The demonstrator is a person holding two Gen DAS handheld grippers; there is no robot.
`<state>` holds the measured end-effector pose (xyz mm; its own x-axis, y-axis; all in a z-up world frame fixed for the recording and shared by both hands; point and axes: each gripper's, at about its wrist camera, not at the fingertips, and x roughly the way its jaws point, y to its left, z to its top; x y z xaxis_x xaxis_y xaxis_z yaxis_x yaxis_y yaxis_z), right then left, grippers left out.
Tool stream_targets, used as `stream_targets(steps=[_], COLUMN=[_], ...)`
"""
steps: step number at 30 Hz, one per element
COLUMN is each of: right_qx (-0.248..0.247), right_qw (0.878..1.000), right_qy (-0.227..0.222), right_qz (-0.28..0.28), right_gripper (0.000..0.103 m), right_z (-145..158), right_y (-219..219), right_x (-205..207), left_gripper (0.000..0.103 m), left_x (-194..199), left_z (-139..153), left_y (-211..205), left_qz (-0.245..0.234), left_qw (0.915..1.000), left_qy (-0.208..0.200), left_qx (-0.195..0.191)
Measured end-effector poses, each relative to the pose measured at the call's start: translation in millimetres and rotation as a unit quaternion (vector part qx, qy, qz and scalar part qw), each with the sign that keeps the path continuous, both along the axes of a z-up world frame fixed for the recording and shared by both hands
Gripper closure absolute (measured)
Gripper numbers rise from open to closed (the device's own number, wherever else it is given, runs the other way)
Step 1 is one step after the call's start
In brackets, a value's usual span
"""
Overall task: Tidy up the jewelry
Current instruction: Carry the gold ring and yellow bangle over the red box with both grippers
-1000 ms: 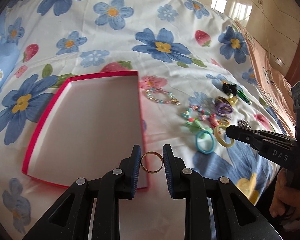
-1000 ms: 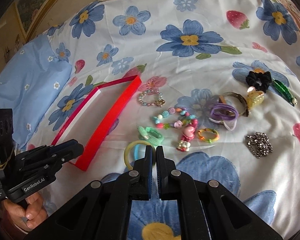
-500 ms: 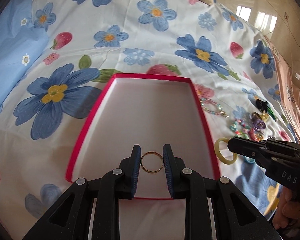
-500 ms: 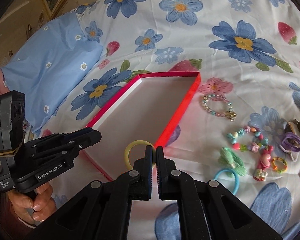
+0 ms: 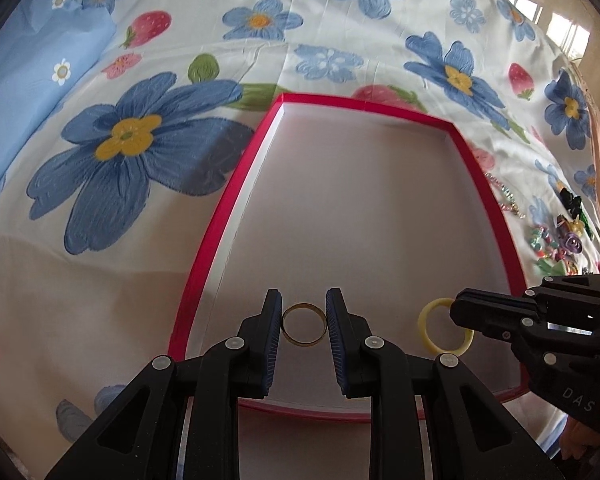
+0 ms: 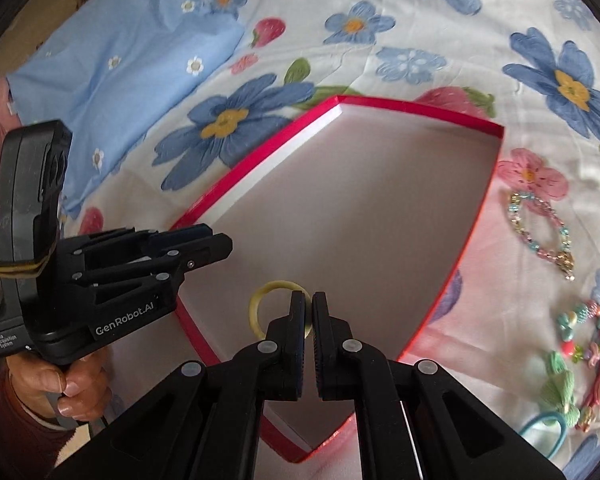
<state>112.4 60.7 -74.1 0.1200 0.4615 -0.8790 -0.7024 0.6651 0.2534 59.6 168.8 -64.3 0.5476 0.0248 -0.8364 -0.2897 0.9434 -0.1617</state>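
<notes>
A shallow red-rimmed box (image 5: 220, 216) with a white inside lies on the floral bedsheet; it also shows in the right wrist view (image 6: 260, 168). My left gripper (image 5: 303, 322) is shut on a gold ring (image 5: 303, 336) and holds it over the box's near end. My right gripper (image 6: 311, 314) is shut on a pale yellow ring (image 6: 260, 300), also over the box's near end; this ring (image 5: 427, 328) and the right gripper (image 5: 479, 312) show at the right of the left wrist view. The left gripper (image 6: 216, 246) shows at left in the right wrist view.
Loose jewelry lies right of the box: a beaded bracelet (image 6: 539, 228), a colourful bead string (image 6: 587, 332), a green bow (image 6: 559, 388) and a blue hair tie (image 6: 539, 436). A light blue pillow (image 6: 112, 60) lies at the far left.
Both grippers have moved left and forward with their rings, from beside the jewelry pile to over the near end of the box. The box looks larger and closer.
</notes>
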Motion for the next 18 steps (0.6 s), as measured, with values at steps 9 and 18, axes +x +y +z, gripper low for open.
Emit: stream_targets(steps=[9,18], right_qx=[-0.041,-0.037], right_qw=[0.998,0.999], right_qy=[-0.002,-0.001], right_qz=[0.040,0.035], right_gripper=[0.097,0.093], right_z=[-9,-9], right_y=[14,13], right_x=[-2,-2], left_gripper=[0.080,0.080], left_x=[15,10], left_z=[-13,-14], left_y=[3,-3], left_qz=[-0.007,-0.009], left_qw=[0.9999,0.9998], left_qy=[0.010,0.012], left_qx=[0.004,0.016])
